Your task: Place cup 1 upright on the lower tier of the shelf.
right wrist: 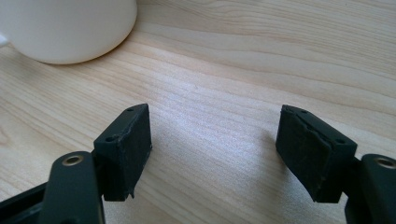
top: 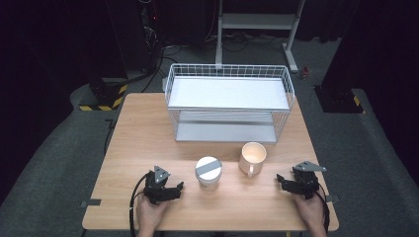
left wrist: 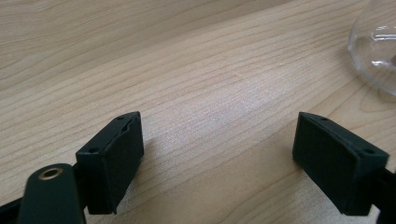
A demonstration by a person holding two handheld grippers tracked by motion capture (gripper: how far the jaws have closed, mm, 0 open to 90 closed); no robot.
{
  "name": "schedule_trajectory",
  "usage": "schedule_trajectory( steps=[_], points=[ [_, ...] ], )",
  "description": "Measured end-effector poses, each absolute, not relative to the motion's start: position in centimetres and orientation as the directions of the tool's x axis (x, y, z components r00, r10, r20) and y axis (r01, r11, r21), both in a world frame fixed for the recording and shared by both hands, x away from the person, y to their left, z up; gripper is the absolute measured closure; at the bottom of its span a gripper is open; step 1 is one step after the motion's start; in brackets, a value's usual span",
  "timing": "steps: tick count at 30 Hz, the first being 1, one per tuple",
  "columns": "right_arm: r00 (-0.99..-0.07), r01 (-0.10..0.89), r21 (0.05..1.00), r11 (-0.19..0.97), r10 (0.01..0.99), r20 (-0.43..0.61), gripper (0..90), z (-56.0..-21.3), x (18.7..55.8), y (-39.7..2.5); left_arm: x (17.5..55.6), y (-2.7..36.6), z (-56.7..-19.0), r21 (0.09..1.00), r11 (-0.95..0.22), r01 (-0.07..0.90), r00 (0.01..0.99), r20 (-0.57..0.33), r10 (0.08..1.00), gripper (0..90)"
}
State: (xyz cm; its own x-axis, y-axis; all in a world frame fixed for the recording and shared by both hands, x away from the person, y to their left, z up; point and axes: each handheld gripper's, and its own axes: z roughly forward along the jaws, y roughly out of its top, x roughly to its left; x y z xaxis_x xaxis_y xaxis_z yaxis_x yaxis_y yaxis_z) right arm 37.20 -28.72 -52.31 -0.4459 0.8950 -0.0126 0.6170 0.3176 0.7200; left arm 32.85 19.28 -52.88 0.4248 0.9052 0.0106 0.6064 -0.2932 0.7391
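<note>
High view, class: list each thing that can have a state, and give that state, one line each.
Lidded jar: upright, grey lid on.
Mug: upright, looks empty.
Wire rack: upright, both shelves bare.
Left tongs: open, holding nothing.
Right tongs: open, holding nothing.

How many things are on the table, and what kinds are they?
Mugs: 1, the cream mug
Jars: 1, the clear jar with a grey lid
Wire racks: 1, the white wire rack
Grippers: 2, the left gripper and the right gripper
Total: 5
</note>
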Motion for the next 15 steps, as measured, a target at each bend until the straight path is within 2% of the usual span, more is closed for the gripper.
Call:
schedule_trajectory(
  steps=[15],
  points=[
    [-0.426,0.627,0.717,0.304,0.905,-0.011,23.6,-52.32,37.17,-28.82,32.87,19.08,-52.88,0.738,-0.272,0.618,0.402,0.001,0.916,16.6]
  ],
)
